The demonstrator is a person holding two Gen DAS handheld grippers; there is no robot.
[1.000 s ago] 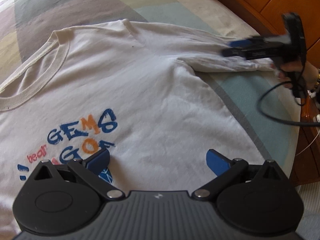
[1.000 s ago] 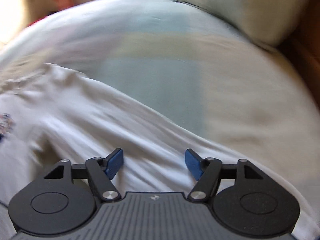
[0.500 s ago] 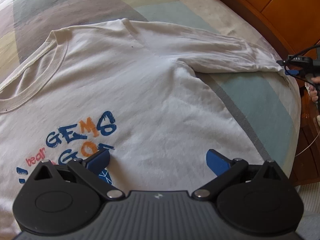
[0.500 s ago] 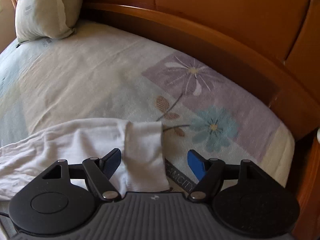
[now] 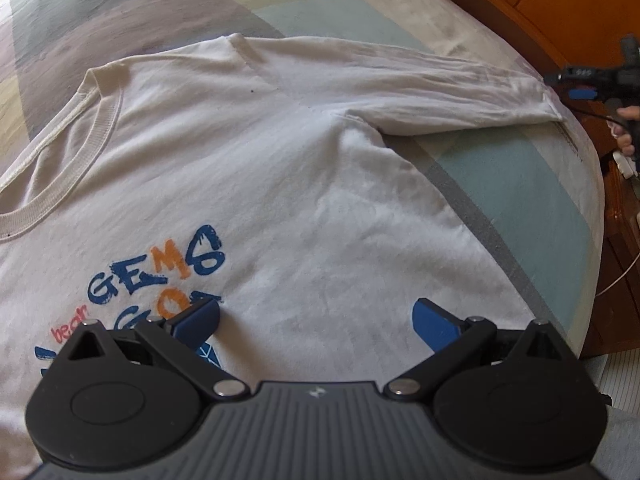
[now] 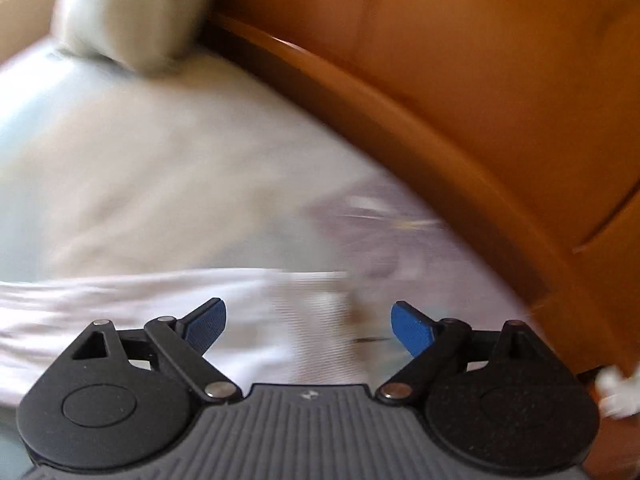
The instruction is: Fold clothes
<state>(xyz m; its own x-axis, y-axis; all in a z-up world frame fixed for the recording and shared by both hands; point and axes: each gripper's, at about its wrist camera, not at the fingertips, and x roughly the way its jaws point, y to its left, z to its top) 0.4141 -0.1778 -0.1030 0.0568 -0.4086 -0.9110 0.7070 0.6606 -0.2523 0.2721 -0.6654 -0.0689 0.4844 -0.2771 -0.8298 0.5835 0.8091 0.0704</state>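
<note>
White long-sleeved cotton T-shirt with blue and orange lettering [image 5: 248, 168] lies flat, front up, on the pastel patchwork bedsheet [image 5: 516, 184]. Left gripper [image 5: 316, 318] hovers over the shirt's chest by the print, jaws wide apart, nothing between. Shirt's sleeve [image 5: 452, 96] stretches out toward the bed edge; right gripper [image 6: 308, 326] sits over its cuff end, jaws just opened further, pads clear of the cloth. Right view is blurred. Orange wooden bed frame [image 6: 460, 92] beyond.

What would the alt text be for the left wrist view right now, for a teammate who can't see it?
A white long-sleeved shirt with blue and orange lettering lies flat on a patchwork bedspread, its sleeve stretched toward the wooden bed frame. The open left gripper hovers over the chest; the right gripper sits just past the cuff.
</note>
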